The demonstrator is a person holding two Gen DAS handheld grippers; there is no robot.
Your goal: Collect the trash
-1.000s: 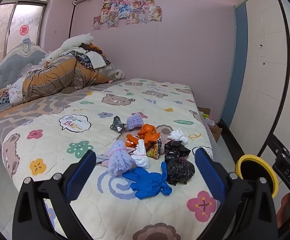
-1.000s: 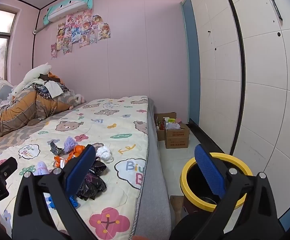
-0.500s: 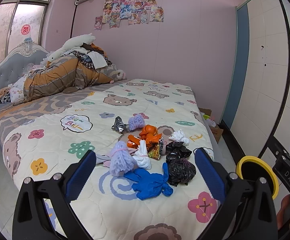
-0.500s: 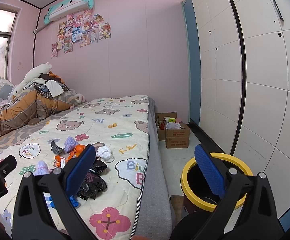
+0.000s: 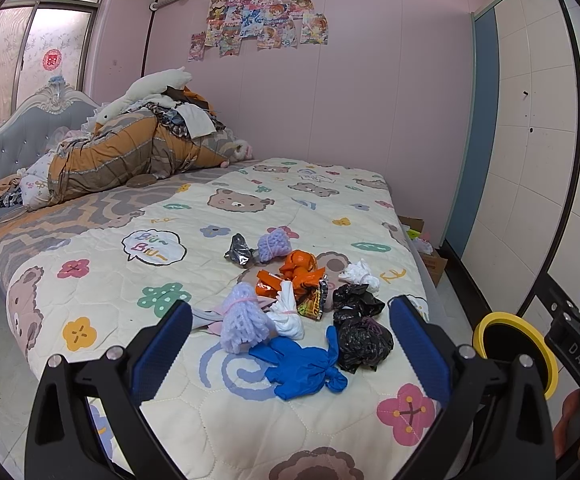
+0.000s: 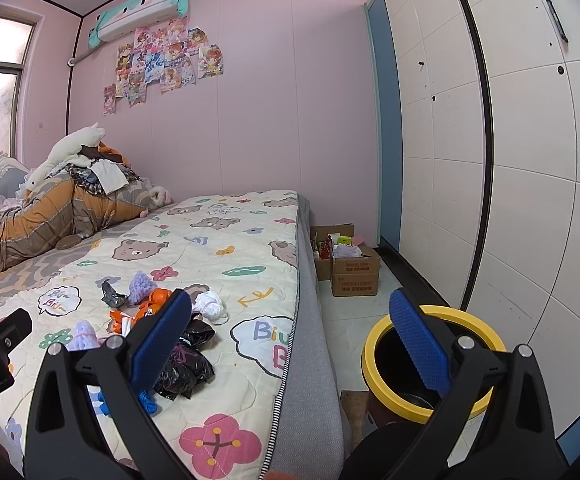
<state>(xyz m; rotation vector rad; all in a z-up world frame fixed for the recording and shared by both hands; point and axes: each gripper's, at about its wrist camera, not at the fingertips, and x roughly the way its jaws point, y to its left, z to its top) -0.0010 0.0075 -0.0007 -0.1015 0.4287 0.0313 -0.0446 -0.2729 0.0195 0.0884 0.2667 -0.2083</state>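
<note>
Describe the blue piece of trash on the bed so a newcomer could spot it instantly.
Start at the bed with the bear-print quilt, then the trash pile near its foot. The blue glove lies at the pile's nearest edge, beside the black bag. It is the only bright blue item, flat and knotted at one end.

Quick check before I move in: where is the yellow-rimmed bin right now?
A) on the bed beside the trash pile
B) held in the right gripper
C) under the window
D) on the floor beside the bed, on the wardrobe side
D: the yellow-rimmed bin stands on the floor between the bed and the wardrobe, with both grippers open and empty.
</note>
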